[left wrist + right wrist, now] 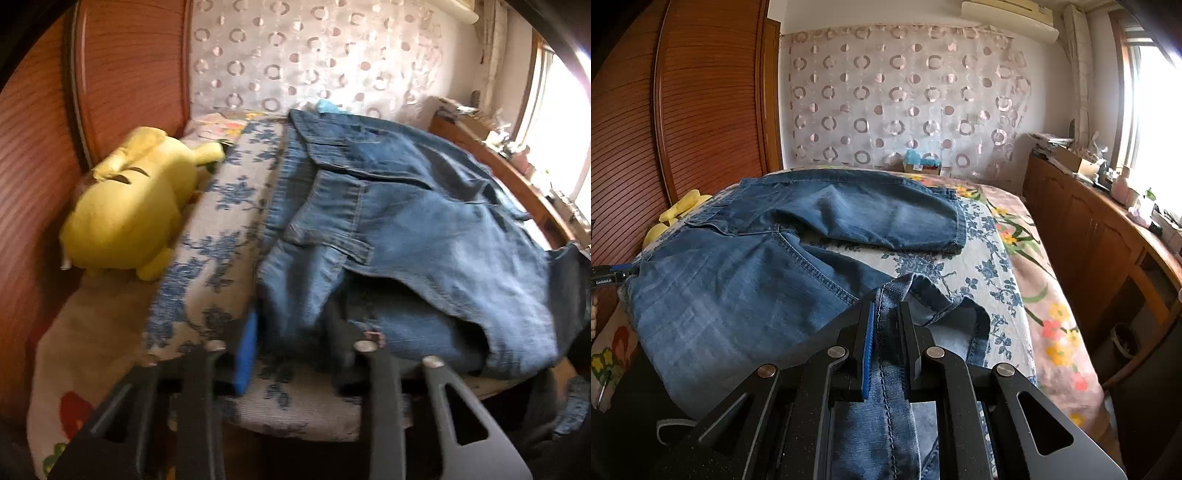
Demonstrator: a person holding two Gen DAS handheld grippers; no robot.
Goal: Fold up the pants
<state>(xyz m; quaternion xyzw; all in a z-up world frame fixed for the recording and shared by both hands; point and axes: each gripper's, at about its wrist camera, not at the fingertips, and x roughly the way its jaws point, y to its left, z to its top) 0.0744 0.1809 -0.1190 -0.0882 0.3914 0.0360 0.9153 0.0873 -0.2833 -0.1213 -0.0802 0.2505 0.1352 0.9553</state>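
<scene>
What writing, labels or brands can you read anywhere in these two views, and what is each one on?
White lettering on the left tongs, at the left edge of the right wrist view: too small and blurred to read.
Boxes beyond the far end of the bed: print too small to read.
Jeans: no readable label showing.
Nothing else carries text.

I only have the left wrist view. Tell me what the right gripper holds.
Observer: The right gripper is shut on the near leg of the jeans, along its seam.
Operator: Describe the other leg.
Observer: The other leg lies flat on the floral cloth, splayed away from the held one.
Operator: Find my left gripper there.
Observer: The left gripper sits at the jeans' waistband corner, at the picture's left edge.
</scene>
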